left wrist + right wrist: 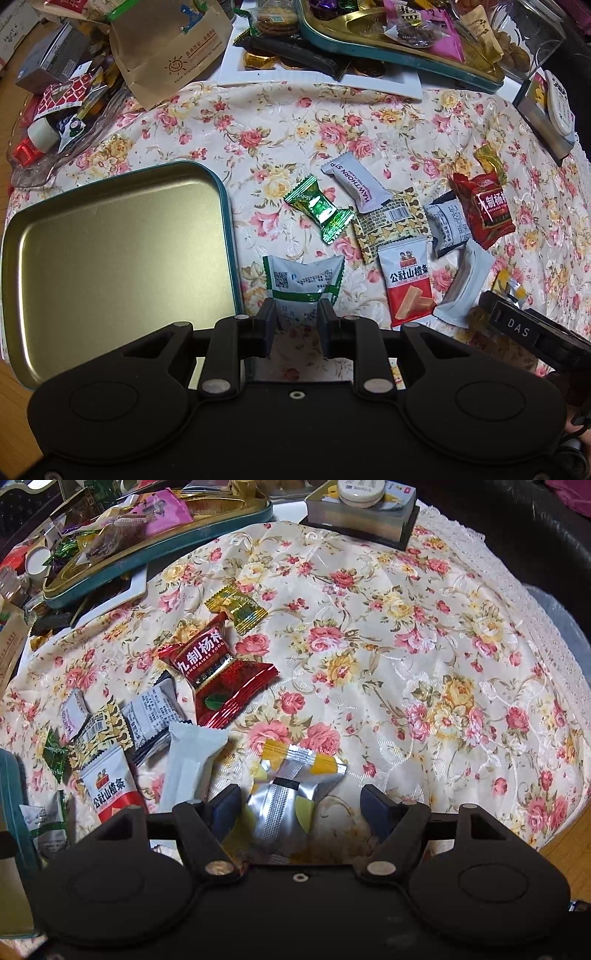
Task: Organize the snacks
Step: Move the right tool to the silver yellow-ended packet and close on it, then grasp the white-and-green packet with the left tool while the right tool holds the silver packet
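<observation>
My left gripper (296,321) points down beside the empty gold tin tray (110,240) and is shut on a white and green packet (304,277). Loose snacks lie to its right on the floral cloth: a green candy (319,208), a grey hawthorn packet (354,184), a red and white packet (408,284) and a red packet (484,210). My right gripper (302,808) stands open around a silver and yellow packet (291,794) lying on the cloth. Its pads are clear of the packet, with a wide gap on the right side.
A teal-rimmed tin (406,68) piled with snacks stands at the back, beside a paper bag (166,48). A glass dish (55,162) sits at the left. At the right, a round tin lies on a box (362,513). The cloth's lace edge (554,627) drops off at the right.
</observation>
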The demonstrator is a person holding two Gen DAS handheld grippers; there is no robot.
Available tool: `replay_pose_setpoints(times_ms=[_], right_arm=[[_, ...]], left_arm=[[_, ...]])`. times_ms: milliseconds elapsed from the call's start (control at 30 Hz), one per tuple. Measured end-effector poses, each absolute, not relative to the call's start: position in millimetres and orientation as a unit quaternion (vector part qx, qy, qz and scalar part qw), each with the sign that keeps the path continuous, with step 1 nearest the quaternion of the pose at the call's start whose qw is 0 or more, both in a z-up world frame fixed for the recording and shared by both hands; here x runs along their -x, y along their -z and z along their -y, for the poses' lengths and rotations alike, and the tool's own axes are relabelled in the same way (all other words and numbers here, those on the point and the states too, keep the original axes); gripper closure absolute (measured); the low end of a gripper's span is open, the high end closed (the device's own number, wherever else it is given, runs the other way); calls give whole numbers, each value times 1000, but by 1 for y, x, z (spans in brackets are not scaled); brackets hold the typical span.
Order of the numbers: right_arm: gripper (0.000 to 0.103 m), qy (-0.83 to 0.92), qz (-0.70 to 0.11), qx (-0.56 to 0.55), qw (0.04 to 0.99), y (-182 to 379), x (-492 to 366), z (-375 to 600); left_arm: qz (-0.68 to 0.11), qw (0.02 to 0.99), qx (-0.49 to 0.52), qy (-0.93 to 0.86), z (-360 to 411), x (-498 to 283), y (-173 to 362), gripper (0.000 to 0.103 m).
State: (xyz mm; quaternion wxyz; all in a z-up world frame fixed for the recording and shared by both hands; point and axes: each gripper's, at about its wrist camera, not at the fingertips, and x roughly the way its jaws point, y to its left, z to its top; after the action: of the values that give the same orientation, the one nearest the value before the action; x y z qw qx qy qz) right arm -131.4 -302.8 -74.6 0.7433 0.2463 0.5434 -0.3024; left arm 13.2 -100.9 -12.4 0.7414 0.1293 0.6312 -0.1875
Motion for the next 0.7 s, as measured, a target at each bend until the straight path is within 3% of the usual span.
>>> replay_pose_setpoints(times_ms=[67, 133, 200, 500, 700], right_arm=[[30, 300, -549, -234, 744, 75, 130, 300], [40, 303, -550, -226, 744, 74, 130, 299], [61, 306, -548, -222, 747, 72, 131, 298], [64, 299, -540, -285, 733, 66, 145, 312], [64, 296, -527, -303, 736, 54, 149, 312]], left_arm=[[-633, 741, -125, 186, 101, -16, 17, 71], [-637, 738, -121, 187, 103, -17, 22, 71], [-640, 735, -121, 189, 106, -18, 27, 71], [-631, 741, -156, 166, 121, -17, 46, 70], [-622, 751, -160, 155, 131, -18, 50, 63]])
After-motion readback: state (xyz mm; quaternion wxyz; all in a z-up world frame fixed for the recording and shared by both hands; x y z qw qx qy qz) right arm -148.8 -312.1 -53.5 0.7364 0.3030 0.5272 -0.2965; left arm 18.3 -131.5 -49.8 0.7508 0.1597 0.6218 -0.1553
